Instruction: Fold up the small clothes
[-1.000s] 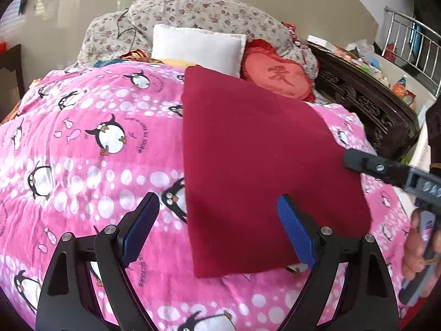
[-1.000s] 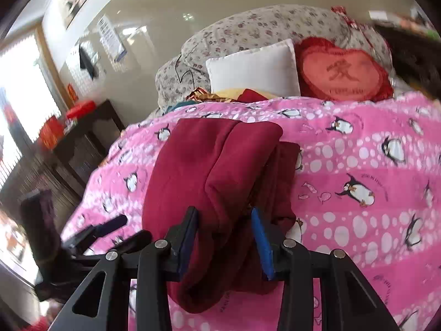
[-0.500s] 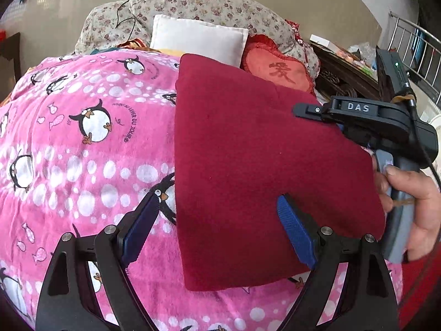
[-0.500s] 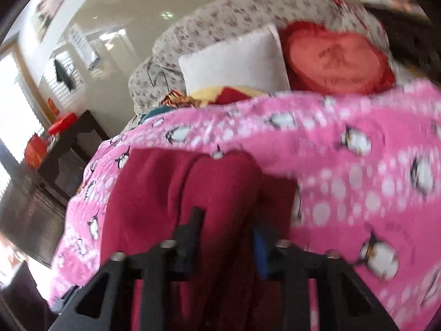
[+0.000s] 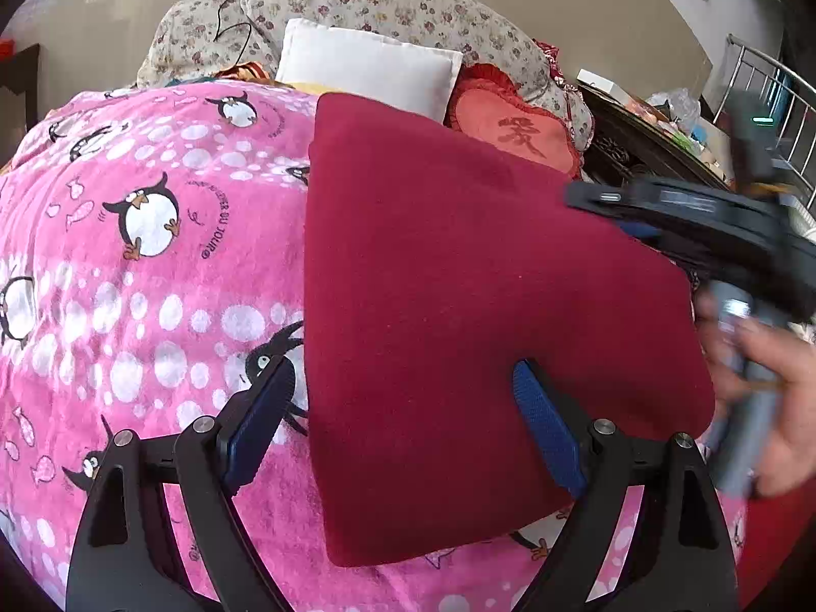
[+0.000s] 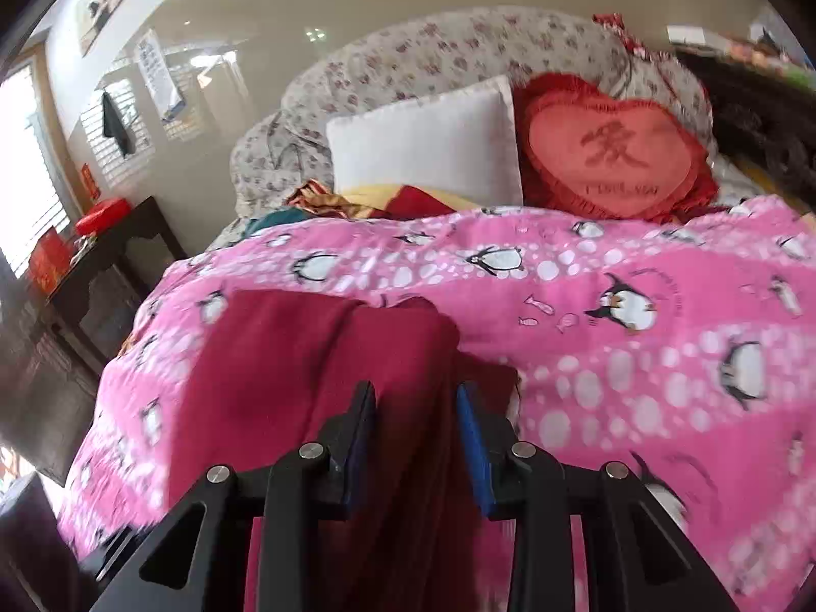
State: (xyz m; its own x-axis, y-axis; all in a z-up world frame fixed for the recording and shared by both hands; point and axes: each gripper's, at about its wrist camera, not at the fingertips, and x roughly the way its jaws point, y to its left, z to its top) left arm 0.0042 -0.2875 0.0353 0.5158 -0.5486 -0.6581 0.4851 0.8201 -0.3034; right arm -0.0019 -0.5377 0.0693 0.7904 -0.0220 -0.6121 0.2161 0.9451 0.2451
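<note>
1. Since half a second ago: right gripper drawn back toward the bed's right edge, blurred by motion, with the hand on its handle lower in the left view; in its own view, camera pulled back, so more blanket shows beyond the cloth.
2. Left gripper nearly unmoved: jaws spread wide, left pad over the blanket, right pad over the cloth, gripping nothing.
3. Right gripper: jaws narrow, pinched on a raised fold of the cloth, which drapes down between the pads.
4. Counted: one cloth, two grippers, one blanket, three pillows.
5. Cloth: dark red, fuzzy knit, folded into a flat, roughly four-sided slab with straight left edge, lying across the bed's middle and toward its right side, near corner close to the foot edge.
6. Blanket: pink fleece, white dots, penguins, small fish.
7. At the head edge: white square pillow, red heart pillow with frilled rim and a stitched character, floral pillow behind both.
</note>
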